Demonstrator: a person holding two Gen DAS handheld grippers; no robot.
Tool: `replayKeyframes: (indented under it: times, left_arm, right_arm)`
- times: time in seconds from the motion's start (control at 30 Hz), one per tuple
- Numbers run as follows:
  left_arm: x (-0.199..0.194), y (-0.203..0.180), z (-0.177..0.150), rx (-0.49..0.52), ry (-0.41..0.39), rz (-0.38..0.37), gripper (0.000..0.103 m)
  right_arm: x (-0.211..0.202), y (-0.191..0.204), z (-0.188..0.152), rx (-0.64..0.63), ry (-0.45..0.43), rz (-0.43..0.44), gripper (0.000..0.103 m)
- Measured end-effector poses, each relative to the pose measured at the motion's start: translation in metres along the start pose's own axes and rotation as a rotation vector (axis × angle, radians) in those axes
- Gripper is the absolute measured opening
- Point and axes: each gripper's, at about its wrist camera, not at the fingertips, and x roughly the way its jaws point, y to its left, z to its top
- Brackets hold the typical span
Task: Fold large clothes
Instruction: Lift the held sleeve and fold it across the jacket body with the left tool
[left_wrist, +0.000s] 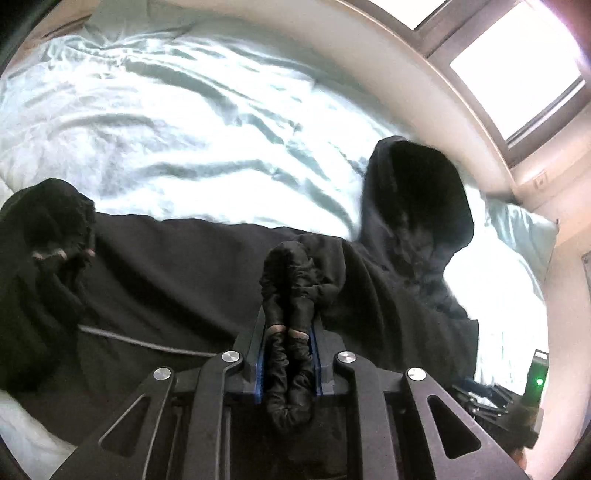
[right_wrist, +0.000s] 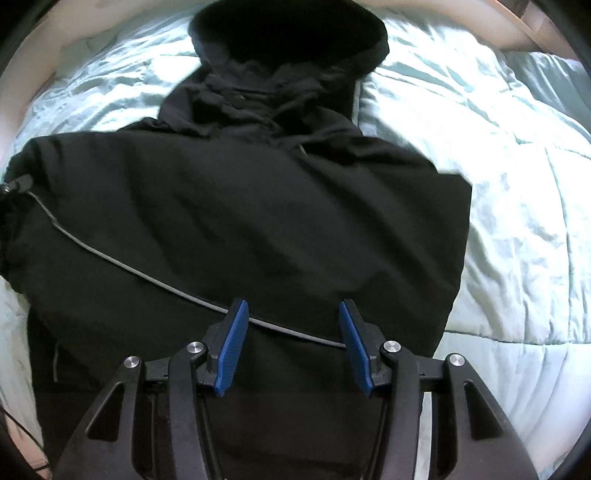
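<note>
A large black hooded jacket (right_wrist: 258, 206) lies on the bed, its hood (right_wrist: 291, 40) at the far end and a thin grey stripe (right_wrist: 147, 277) running across it. In the left wrist view the jacket (left_wrist: 177, 280) spreads across the near bed, with the hood (left_wrist: 417, 192) at the right. My left gripper (left_wrist: 289, 325) is shut on a bunched fold of the black jacket fabric. My right gripper (right_wrist: 291, 317) is open and empty, just above the jacket's near part, and its blue pads (right_wrist: 232, 347) straddle the grey stripe.
The bed has a wrinkled pale mint duvet (left_wrist: 166, 122), also seen in the right wrist view (right_wrist: 517, 184). A white wall and a window (left_wrist: 513, 66) are on the far right. A dark device with a green light (left_wrist: 537, 380) sits at the right edge.
</note>
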Motion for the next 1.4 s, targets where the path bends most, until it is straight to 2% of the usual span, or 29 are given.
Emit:
replayKeyframes:
  times: [0.03,0.1,0.13,0.2,0.27,0.37,0.43,0.5,0.53,0.57,0.63,0.67,0.73,0.8,0.83,0.9,0.93,1.03,1.13,1.2,1.3,1.37,1.4]
  left_arm:
    - [0.011,0.007,-0.001,0.012,0.046,0.014,0.024]
    - [0.047,0.020,-0.011,0.030,0.166,0.108,0.028]
    - [0.061,0.025,-0.018,0.045,0.189,0.130,0.029]
    - [0.064,0.026,-0.026,0.071,0.135,0.133,0.032]
    - [0.058,0.024,-0.026,0.069,0.121,0.140,0.033]
    - [0.033,0.022,-0.026,0.047,0.063,0.163,0.035]
    - [0.010,0.020,-0.029,0.046,0.029,0.170,0.035]
    - [-0.017,0.011,-0.037,0.066,-0.047,0.246,0.035]
    - [-0.027,0.009,-0.041,0.072,-0.085,0.276,0.038]
    - [-0.040,0.009,-0.047,0.066,-0.120,0.284,0.045]
    - [-0.051,0.012,-0.052,0.022,-0.140,0.242,0.048]
    - [-0.051,0.009,-0.054,0.024,-0.135,0.197,0.048]
    - [-0.037,-0.002,-0.060,0.053,-0.072,0.120,0.048]
    - [-0.001,-0.017,-0.071,0.065,0.034,0.034,0.048]
    - [0.014,-0.021,-0.076,0.069,0.069,0.035,0.048]
    - [0.054,-0.021,-0.085,0.069,0.151,0.145,0.048]
    - [0.062,-0.019,-0.088,0.066,0.152,0.159,0.048]
    - [0.057,-0.023,-0.084,0.069,0.125,0.163,0.048]
    - [0.012,-0.026,-0.081,0.092,0.011,0.126,0.048]
    - [-0.026,-0.021,-0.077,0.112,-0.088,0.173,0.048]
    - [-0.080,0.013,-0.059,0.097,-0.194,0.305,0.049]
    - [-0.100,0.041,-0.046,0.084,-0.213,0.350,0.059]
    - [-0.107,0.057,-0.039,0.071,-0.209,0.351,0.061]
  right_arm:
    - [0.007,-0.001,-0.002,0.006,-0.003,0.002,0.054]
    - [0.028,-0.002,-0.006,0.016,0.023,-0.025,0.054]
    - [0.040,-0.002,-0.007,0.013,0.042,-0.035,0.054]
    - [0.054,-0.001,-0.010,0.002,0.051,-0.051,0.054]
    - [0.061,-0.003,-0.008,0.016,0.062,-0.047,0.054]
    - [0.057,-0.009,-0.002,0.048,0.091,-0.020,0.054]
    - [0.040,-0.008,-0.001,0.035,0.079,-0.004,0.054]
    - [0.013,-0.002,-0.004,0.002,0.027,0.040,0.054]
    - [0.001,0.003,-0.009,-0.022,0.003,0.053,0.054]
    - [-0.008,0.009,-0.014,-0.047,-0.008,0.057,0.054]
    - [-0.013,0.021,-0.025,-0.090,-0.001,0.051,0.054]
    - [-0.010,0.026,-0.031,-0.108,0.011,0.046,0.054]
    - [0.007,0.031,-0.041,-0.124,0.064,0.027,0.054]
    - [0.025,0.034,-0.046,-0.104,0.120,0.015,0.054]
    - [0.033,0.034,-0.047,-0.090,0.145,0.008,0.054]
    - [0.040,0.036,-0.044,-0.093,0.192,-0.011,0.054]
    - [0.040,0.036,-0.041,-0.092,0.207,-0.015,0.055]
    - [0.040,0.034,-0.032,-0.077,0.250,-0.005,0.055]
    - [0.041,0.033,-0.026,-0.087,0.256,0.006,0.055]
    - [0.039,0.031,-0.026,-0.092,0.260,0.003,0.055]
    - [0.041,0.029,-0.018,-0.089,0.264,-0.011,0.056]
    - [0.040,0.031,-0.021,-0.092,0.261,-0.019,0.056]
    - [0.040,0.031,-0.023,-0.091,0.260,-0.020,0.056]
